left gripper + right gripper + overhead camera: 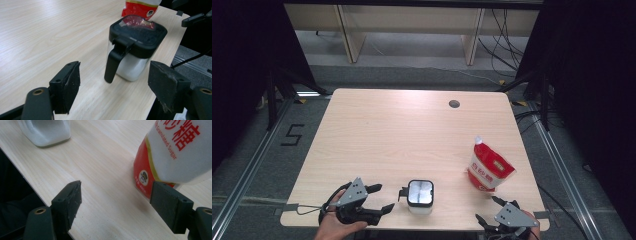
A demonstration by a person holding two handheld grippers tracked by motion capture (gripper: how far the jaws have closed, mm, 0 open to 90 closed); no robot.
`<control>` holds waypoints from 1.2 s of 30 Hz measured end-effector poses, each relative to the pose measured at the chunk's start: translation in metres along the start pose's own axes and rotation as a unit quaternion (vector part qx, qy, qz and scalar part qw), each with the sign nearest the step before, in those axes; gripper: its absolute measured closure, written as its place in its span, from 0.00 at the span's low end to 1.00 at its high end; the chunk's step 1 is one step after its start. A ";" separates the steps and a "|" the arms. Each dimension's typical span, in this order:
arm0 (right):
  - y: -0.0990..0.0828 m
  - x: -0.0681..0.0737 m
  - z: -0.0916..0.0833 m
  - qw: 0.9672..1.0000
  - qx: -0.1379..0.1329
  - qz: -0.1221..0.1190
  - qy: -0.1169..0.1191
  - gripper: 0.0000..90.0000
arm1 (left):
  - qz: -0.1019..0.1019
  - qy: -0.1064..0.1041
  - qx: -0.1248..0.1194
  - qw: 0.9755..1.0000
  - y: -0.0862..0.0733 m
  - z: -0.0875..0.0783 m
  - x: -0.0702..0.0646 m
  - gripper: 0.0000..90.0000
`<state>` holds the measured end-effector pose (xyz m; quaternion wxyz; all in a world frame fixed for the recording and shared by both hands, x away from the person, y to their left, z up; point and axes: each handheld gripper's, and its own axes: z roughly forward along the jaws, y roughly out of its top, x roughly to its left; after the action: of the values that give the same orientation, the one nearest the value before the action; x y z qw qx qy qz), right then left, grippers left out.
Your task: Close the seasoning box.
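High view: a clear jar (420, 197) with a black lid and handle stands near the table's (402, 130) near edge, right of the left gripper (381, 198), whose jaws gape empty. Left gripper view: white grains fill the jar (132, 53). Right gripper view: the right gripper (116, 202) is wide open, empty, beside a red-and-white sugar bag (172, 152).

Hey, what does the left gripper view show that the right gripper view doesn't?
Left gripper view alone: the container's black lid and black handle, with the open left gripper aimed at them. Right gripper view alone: the words "Granulated Sugar" on the red-and-white sugar bag, close by the open right gripper. Both share the clear container, the bag and the wooden table.
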<state>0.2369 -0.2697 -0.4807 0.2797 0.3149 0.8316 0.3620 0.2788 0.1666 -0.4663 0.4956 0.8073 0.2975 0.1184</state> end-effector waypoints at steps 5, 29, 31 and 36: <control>0.000 0.000 0.001 1.000 0.001 -0.004 0.002 0.29 | -0.003 0.001 0.005 1.000 -0.010 -0.005 0.002 0.23; -0.001 0.001 0.002 1.000 0.007 -0.007 0.010 0.29 | 0.005 0.036 0.060 0.998 -0.040 -0.020 -0.004 0.18; -0.002 0.001 0.004 1.000 0.007 -0.003 0.015 0.29 | 0.015 0.042 0.068 0.997 -0.044 -0.019 -0.006 0.18; -0.002 0.002 0.003 1.000 0.007 -0.002 0.020 0.29 | 0.011 0.035 0.062 0.997 -0.046 -0.019 -0.008 0.18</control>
<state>0.2374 -0.2678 -0.4845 0.2614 0.3077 0.8401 0.3622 0.2464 0.1913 -0.4962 0.4328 0.8349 0.3124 0.1340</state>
